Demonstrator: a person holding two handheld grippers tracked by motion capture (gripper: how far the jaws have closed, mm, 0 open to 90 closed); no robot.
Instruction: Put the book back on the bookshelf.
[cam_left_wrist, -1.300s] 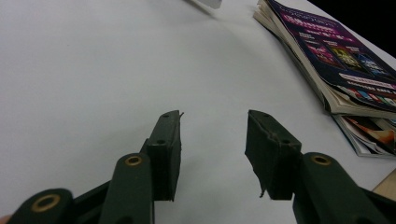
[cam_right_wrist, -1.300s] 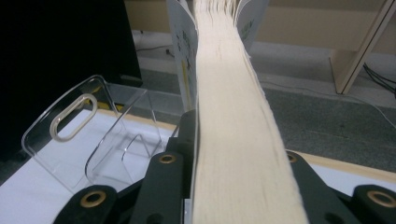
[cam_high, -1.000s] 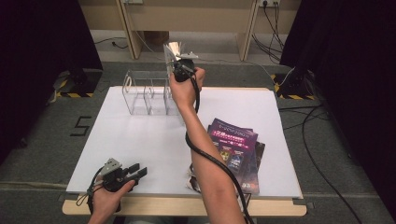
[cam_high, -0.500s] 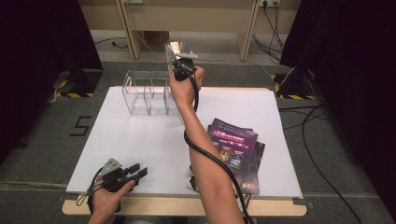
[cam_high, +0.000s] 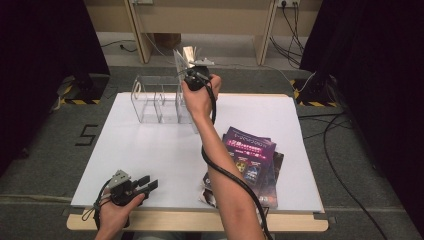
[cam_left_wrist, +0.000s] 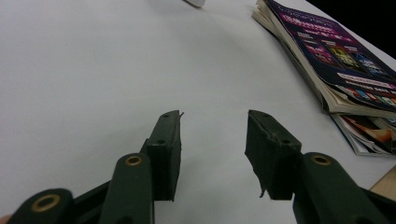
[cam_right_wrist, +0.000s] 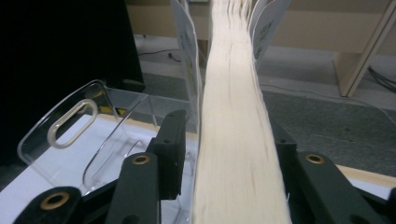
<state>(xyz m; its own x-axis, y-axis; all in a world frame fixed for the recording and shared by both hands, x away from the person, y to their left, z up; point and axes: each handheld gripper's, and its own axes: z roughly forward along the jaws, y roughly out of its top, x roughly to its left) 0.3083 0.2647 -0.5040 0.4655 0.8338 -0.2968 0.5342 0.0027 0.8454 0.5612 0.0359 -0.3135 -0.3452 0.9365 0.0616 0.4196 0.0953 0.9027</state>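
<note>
Clear acrylic walls of the magazine rack (cam_high: 157, 102) stand at the far side of the white surface (cam_high: 150, 150), and a magazine (cam_right_wrist: 236, 130) stands upright at its right end, page edges facing the right gripper (cam_high: 196, 76). That gripper's fingers have just been opening; the magazine is between them, with a gap showing on the left side. The left gripper (cam_left_wrist: 212, 149) rests near the front edge, fingers spread over bare surface. A stack of magazines (cam_high: 250, 160) lies to the right.
</note>
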